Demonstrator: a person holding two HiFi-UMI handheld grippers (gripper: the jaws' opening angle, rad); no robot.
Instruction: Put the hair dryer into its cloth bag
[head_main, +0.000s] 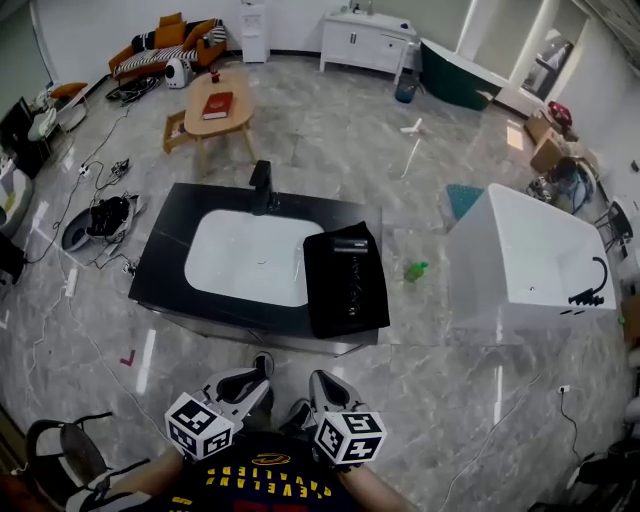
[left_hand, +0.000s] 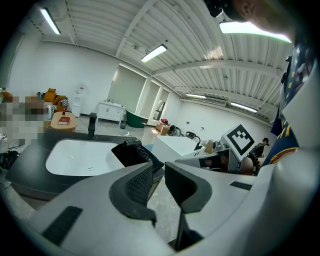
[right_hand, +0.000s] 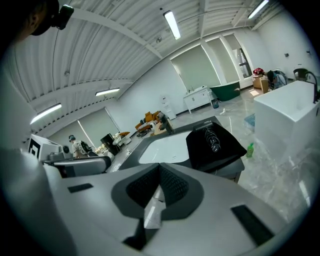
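The step in hand looks like the reach in, as neither claw is at the work yet. The black counter (head_main: 160, 250) stands ahead in the middle of the floor, with a white sink (head_main: 245, 255) set in it. The bag (head_main: 325, 305) lies flat on the counter's right end, and the dryer (head_main: 352, 262) rests on top of it with its coiled cord. To do this well, I judge the dryer must come off the cloth first. Then one claw should lift the bag's mouth while the other feeds the dryer in, nose first and cord after. Which edge of the bag opens I cannot tell.

The left gripper (head_main: 262, 366) is near the person's body, its jaws a little spread with nothing between them. The right gripper (head_main: 318, 380) sits beside it, pressed together and empty, so it will need to spread before it can take anything.

Around: a white tub (head_main: 530, 250) to the right, a wooden table (head_main: 220, 115) far left, the faucet (head_main: 261, 185) on the far side of the sink, and a green bottle (head_main: 415, 270) on the floor between counter and tub. None of these blocks the reach. The loose cord is the likeliest snag.
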